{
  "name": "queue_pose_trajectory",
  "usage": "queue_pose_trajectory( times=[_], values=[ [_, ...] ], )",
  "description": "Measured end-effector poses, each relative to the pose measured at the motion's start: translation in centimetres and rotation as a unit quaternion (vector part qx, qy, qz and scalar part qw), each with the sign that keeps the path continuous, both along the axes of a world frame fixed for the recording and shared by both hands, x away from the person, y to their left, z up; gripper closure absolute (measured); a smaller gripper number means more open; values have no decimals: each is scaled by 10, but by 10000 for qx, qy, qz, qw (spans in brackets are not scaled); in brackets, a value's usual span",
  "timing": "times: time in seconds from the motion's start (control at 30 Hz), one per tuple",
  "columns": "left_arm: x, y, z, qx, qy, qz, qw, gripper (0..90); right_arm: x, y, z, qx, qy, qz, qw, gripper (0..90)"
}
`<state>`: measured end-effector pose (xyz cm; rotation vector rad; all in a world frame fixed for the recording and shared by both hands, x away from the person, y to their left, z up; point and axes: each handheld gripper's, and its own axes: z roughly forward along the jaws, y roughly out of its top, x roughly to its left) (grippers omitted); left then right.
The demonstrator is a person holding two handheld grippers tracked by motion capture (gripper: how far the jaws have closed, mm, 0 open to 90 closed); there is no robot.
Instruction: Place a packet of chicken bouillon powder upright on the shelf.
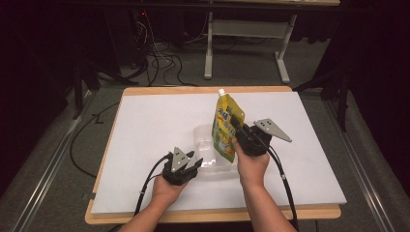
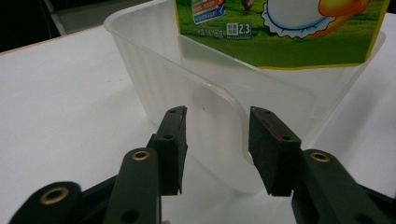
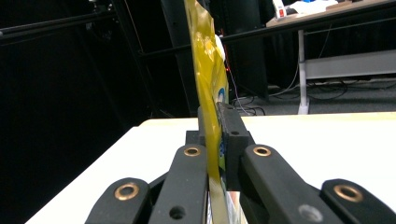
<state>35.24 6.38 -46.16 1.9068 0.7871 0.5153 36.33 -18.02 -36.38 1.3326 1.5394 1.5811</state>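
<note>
Clamping a yellow spouted pouch (image 1: 226, 126) at frame centre, the right claw (image 1: 235, 126) lowers it into a clear plastic tub (image 1: 209, 153); the left claw (image 1: 192, 165), jaws apart, straddles its corner to steady it.

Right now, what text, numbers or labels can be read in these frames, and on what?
"2.3": on a small panel on the yellow-green pouch, left gripper view.
Other print on the pouch, including the blue label at its top left: too small or blurred to read.
Clear plastic container: no text.
</note>
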Motion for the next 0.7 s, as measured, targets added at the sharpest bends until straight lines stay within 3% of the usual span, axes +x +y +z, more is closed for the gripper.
queue_pose_trajectory(
  times=[0.17,0.33,0.7],
  values=[
    [1,0,1,2,28,-11,10000,621,-1,1,-3,-10,-77,75,9999,900],
    [5,2,0,-136,124,64,9998,646,-1,3,-6,-38,-182,173,9997,900],
    [6,3,1,-139,151,40,9998,651,-3,7,-18,8,-374,241,9990,900]
  ],
)
